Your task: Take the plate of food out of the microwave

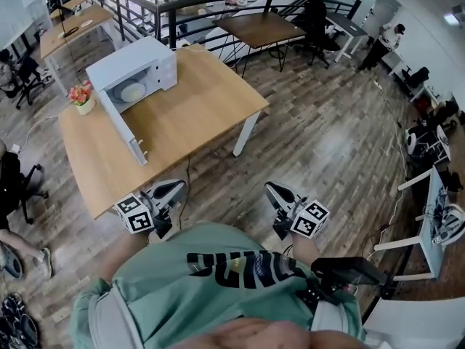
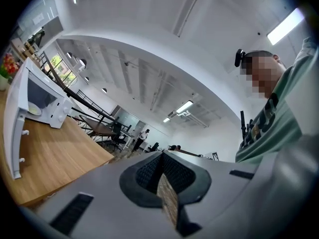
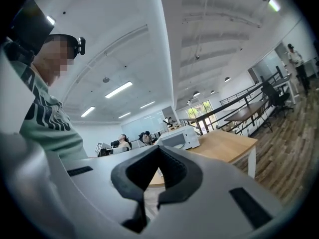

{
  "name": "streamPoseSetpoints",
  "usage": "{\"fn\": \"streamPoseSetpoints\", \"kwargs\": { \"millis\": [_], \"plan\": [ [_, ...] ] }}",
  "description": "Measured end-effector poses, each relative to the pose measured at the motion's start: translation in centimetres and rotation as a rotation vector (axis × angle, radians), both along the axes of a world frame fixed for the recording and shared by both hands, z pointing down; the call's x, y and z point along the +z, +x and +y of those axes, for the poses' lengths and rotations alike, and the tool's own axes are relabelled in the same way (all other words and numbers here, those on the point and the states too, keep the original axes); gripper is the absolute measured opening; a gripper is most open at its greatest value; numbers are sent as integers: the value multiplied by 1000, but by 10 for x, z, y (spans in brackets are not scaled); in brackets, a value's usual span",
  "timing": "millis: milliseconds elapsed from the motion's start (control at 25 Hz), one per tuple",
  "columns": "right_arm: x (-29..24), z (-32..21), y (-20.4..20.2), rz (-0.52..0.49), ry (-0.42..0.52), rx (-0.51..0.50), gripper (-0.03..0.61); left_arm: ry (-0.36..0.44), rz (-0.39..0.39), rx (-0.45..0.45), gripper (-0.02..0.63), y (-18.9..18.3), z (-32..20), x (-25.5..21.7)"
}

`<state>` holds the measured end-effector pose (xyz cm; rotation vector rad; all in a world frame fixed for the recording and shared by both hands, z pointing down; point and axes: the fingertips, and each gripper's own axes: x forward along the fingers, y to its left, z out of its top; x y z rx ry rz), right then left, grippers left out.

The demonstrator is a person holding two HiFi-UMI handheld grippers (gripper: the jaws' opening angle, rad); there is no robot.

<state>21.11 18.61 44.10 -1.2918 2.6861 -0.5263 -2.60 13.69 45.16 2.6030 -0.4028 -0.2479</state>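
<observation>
While we stand back from table (image 1: pixel 196 111), plate of food (image 1: pixel 132 91) sits inside microwave (image 1: pixel 138 60), door (image 1: pixel 122 131) open, well ahead and up-left of us. Left gripper (image 1: pixel 173 188) nearer than right gripper (image 1: pixel 273 190). Fingers of both clenched, empty. We read no brand; shirt print illegible.

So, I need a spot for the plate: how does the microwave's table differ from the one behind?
The microwave's table is light wood on white legs; the table behind is darker brown on black legs. The microwave and flower pot stand on the microwave's table, not the table behind. Both are rectangular.
</observation>
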Motion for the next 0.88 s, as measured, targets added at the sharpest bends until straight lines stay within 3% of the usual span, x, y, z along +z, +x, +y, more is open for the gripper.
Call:
{"fn": "streamPoseSetpoints", "kwargs": {
  "millis": [160, 280, 600, 880],
  "plan": [
    [7, -39, 37, -17, 18, -92, 5, 27, -31, -87, 3, 33, -24, -2],
    [1, -73, 75, -22, 27, -148, 5, 12, -6, -163, 3, 65, -41, -11],
    [-33, -142, 166, -59, 49, -274, 5, 25, -53, -282, 3, 157, -70, -46],
    [-5, -178, 183, -105, 13, -332, 5, 0, -85, -370, 3, 168, -82, -30]
  ]
}}
